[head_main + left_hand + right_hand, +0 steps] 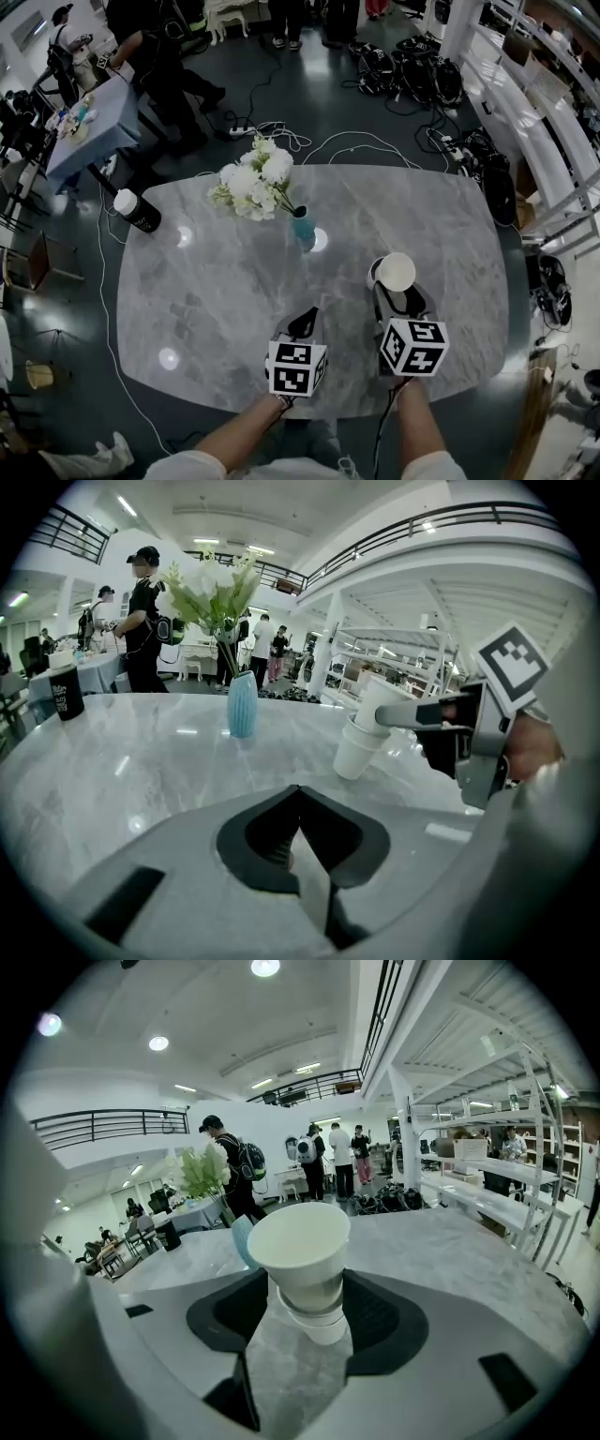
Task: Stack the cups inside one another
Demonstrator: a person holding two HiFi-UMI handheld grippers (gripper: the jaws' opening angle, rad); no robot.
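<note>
Item 1, nearest: my left gripper (300,794), jaws pressed together on nothing, over the table (206,309)
Item 2: my right gripper (305,1302), pinching the nested cups (302,1251) by their sides, tilted. I judge them light, thin-walled and easily crushed; grip softly, just under the rims
Item 3, beyond: blue vase (303,228)

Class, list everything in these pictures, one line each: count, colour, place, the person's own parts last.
table: one, grey marble, under everything
cups: one nested stack, white, in the right gripper
vase: one, blue, mid-table
flowers: one bunch, white, in the vase
bottle: one, black, white cap, table's far left corner
people: several, dark clothes, beyond the table
left gripper: one, grey, shut, empty, near table edge
right gripper: one, grey, shut on the cups
</note>
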